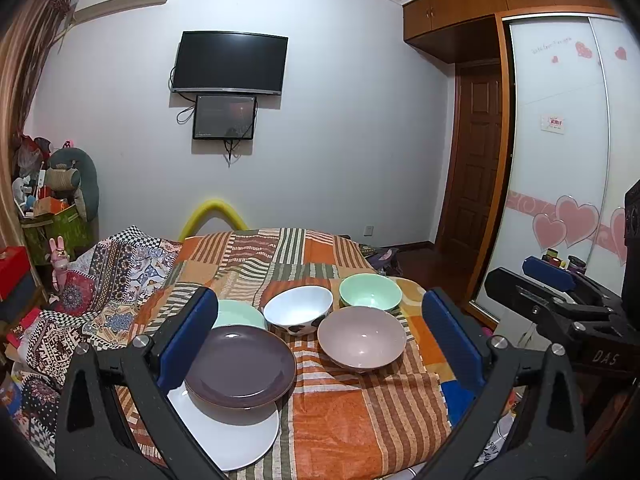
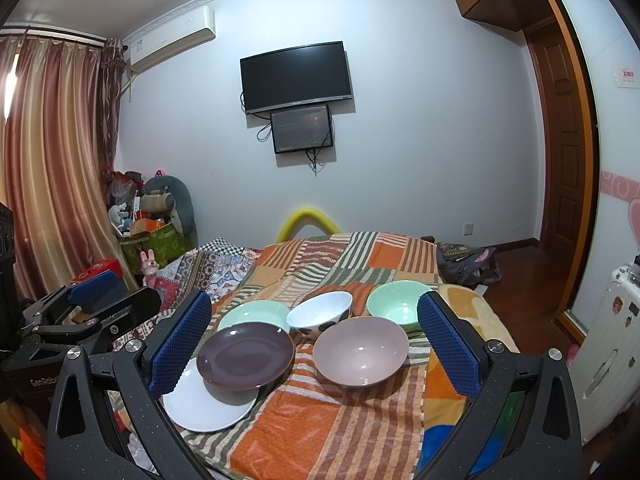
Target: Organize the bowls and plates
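Six pieces of crockery sit on a patchwork cloth point(image 1: 360, 420) of orange and striped squares: three plates and three bowls. The plates lie to the left. A purple plate point(image 1: 240, 366) rests on top of a white plate point(image 1: 236, 436), covering its far half, and a mint plate point(image 1: 238, 314) lies just behind them, partly hidden in the left wrist view by a blue pad. The bowls stand to the right, all upright: a white bowl point(image 1: 298, 308) with dark patches on its outside at the middle, a mint bowl point(image 1: 370, 290) behind to the right, and a mauve bowl point(image 1: 362, 338) nearest the camera, just beside the purple plate.

The left gripper point(image 1: 320, 340) hangs above the near edge of the cloth with its two fingers point(image 1: 190, 340) spread wide and nothing between them. The right gripper point(image 2: 314, 348) hangs alongside, its fingers point(image 2: 448, 344) equally wide apart and holding nothing. Each gripper shows at the edge of the other's view.

On the far wall hang two dark screens, a large television point(image 2: 296, 76) and a smaller screen point(image 2: 302, 128) below it.
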A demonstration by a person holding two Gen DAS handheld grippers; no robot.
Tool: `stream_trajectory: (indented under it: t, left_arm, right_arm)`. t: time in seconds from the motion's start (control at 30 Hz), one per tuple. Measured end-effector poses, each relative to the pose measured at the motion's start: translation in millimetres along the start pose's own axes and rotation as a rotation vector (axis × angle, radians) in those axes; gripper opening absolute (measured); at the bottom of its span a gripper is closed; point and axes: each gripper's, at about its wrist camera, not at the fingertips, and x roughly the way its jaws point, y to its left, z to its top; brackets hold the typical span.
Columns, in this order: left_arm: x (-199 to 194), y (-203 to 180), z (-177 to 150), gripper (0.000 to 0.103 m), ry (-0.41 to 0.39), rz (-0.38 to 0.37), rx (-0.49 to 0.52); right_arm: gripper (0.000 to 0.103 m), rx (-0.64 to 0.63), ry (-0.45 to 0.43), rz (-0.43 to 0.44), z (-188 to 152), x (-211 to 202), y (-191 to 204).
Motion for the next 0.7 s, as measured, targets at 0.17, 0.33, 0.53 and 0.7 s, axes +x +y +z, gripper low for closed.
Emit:
stream_trajectory:
  t: [0.17, 0.33, 0.53, 0.7]
  left_arm:
    - [-0.1, 0.3, -0.1, 0.103, 0.000, 0.000, 0.000]
    - [-0.5, 0.3, -0.4, 0.103, 0.000, -0.001, -0.001]
    - [0.0, -0.2, -1.4, 0.103, 0.002, -0.002, 0.000]
    - [0.1, -1.4, -4.8, 0.103, 0.004, 0.000, 0.005]
  right_arm:
    - [0.103, -0.001, 0.001, 0.000, 0.5, 0.1, 0.2]
    - [0.103, 0.000, 0.001, 0.000, 0.5, 0.0, 0.5]
    - [0.103, -0.003, 0.001, -0.001, 0.3, 0.3, 1.0]
    - [0.103, -0.002, 0.001, -0.001, 0.4, 0.2, 1.1]
